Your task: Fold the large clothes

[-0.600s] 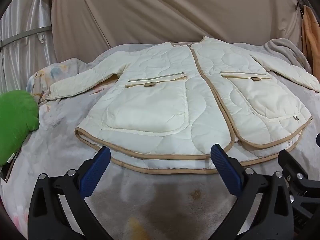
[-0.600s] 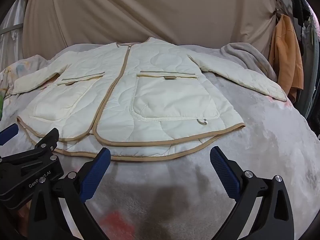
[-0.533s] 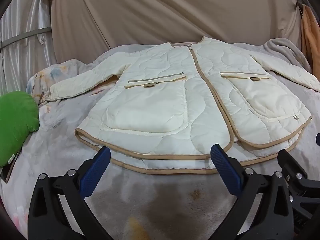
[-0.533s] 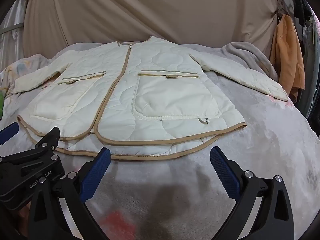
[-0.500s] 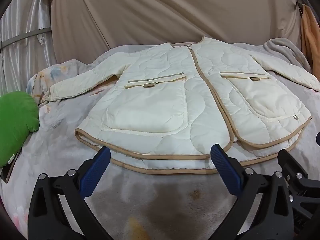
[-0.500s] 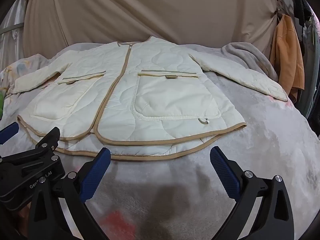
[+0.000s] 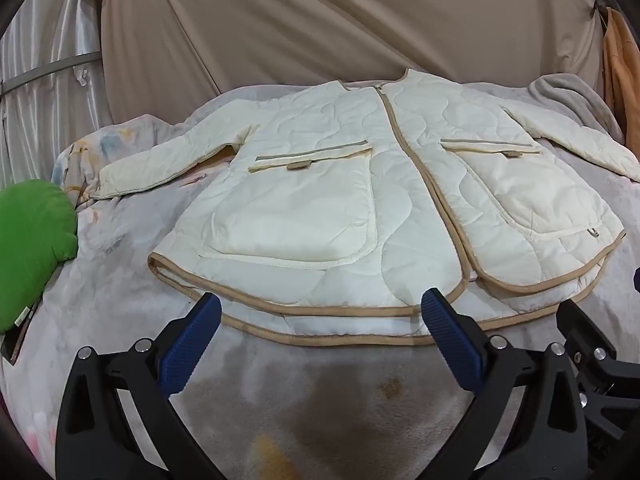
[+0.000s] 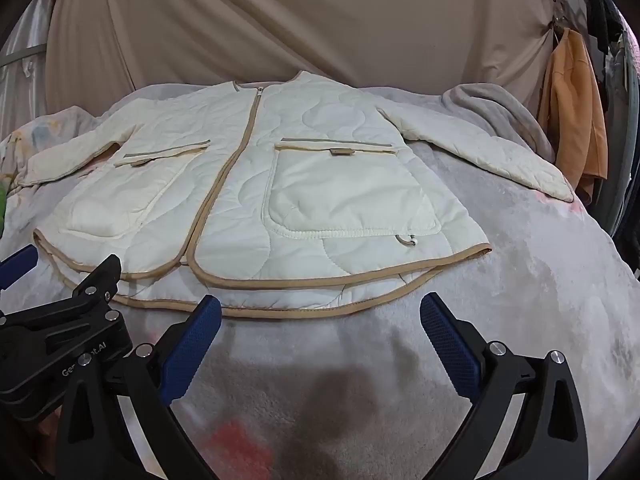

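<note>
Lying flat, jacket (image 7: 384, 208) just beyond open tongs (image 7: 320, 320).

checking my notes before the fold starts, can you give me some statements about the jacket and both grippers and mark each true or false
1. The jacket lies spread flat, front side up. True.
2. The left gripper is shut on the hem. False: its jaws are open and hold nothing.
3. The right gripper has open jaws. True.
4. Both sleeves are folded across the chest. False: each sleeve stretches out to its side.
5. A green cushion lies on top of the jacket. False: it sits apart, beside one sleeve.
</note>
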Available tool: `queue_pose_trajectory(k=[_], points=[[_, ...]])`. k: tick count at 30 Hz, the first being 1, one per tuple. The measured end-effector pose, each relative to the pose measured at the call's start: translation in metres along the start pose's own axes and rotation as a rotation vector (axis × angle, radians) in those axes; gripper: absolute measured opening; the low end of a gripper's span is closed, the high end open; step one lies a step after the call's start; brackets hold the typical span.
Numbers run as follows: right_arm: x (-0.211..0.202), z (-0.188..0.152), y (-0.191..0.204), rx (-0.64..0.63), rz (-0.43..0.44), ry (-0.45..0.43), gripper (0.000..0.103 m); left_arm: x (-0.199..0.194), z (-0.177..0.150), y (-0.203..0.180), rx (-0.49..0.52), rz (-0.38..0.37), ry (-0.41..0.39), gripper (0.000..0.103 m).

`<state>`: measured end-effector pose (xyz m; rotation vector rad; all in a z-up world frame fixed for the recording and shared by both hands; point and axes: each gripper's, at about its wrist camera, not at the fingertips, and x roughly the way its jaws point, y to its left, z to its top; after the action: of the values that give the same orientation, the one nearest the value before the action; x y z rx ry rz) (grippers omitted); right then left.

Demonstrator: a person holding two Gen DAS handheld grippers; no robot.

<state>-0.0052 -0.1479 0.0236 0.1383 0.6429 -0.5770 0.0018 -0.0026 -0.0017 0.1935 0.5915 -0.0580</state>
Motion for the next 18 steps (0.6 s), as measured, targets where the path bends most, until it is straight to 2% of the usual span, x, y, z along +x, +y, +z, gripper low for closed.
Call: queue_pose_trajectory(k=[5, 18], points=[[0.0048, -0.0011, -0.0017, 0.011, 0.009, 0.034, 0.098, 0.0003, -0.0010, -0.0003, 0.000, 0.000, 0.002, 0.098], [0.0047, -0.0015, -0.0018, 0.010, 0.009, 0.038, 0.098, 0.0004, -0.0011, 0.0001, 0.000, 0.000, 0.003, 0.098]])
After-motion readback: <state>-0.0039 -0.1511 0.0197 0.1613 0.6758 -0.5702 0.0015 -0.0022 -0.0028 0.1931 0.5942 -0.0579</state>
